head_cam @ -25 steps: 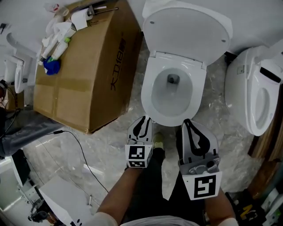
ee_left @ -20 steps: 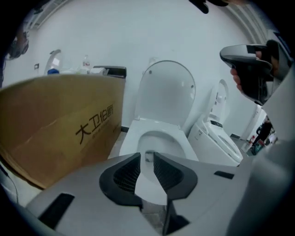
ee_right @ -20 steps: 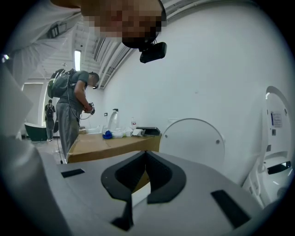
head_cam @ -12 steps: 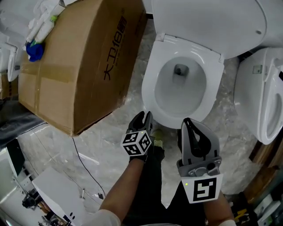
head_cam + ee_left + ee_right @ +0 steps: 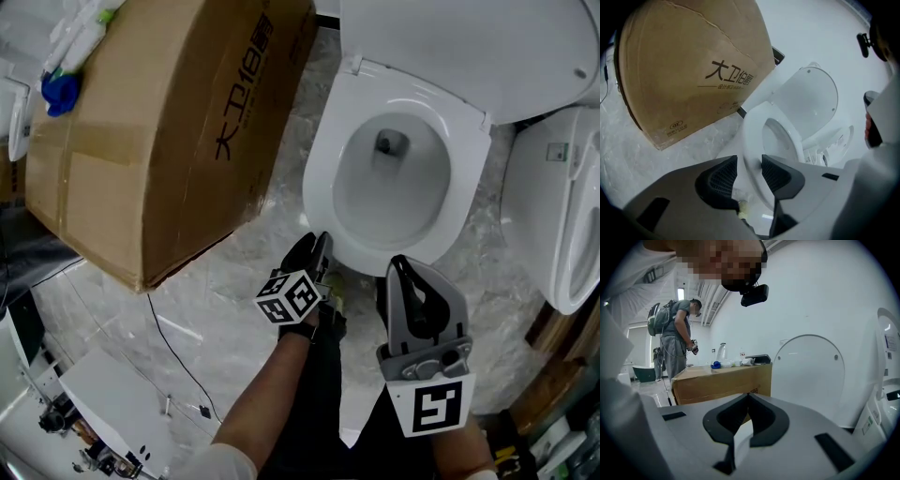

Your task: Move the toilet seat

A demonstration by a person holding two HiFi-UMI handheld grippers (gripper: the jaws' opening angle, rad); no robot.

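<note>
The white toilet seat point(image 5: 320, 187) lies down on the bowl, and its lid point(image 5: 450, 47) stands up behind it. My left gripper point(image 5: 317, 246) is at the seat's front left edge. In the left gripper view the jaws point(image 5: 750, 171) are opening, with the seat's front rim point(image 5: 752, 136) in the gap between the ribbed pads, which do not clamp it. My right gripper point(image 5: 398, 267) hangs just in front of the bowl, apart from it. Its jaws point(image 5: 747, 397) are shut with nothing between them, and the raised lid point(image 5: 808, 376) shows beyond.
A big cardboard box point(image 5: 159, 122) stands close to the toilet's left side, with bottles on top. A second white toilet point(image 5: 562, 216) sits at the right. A thin black cable point(image 5: 178, 356) runs over the marble floor. A person point(image 5: 677, 333) stands far behind the box.
The left gripper has gone forward to the seat's front rim, turned, and spread its jaws around it. The right gripper has stayed where it was, shut.
</note>
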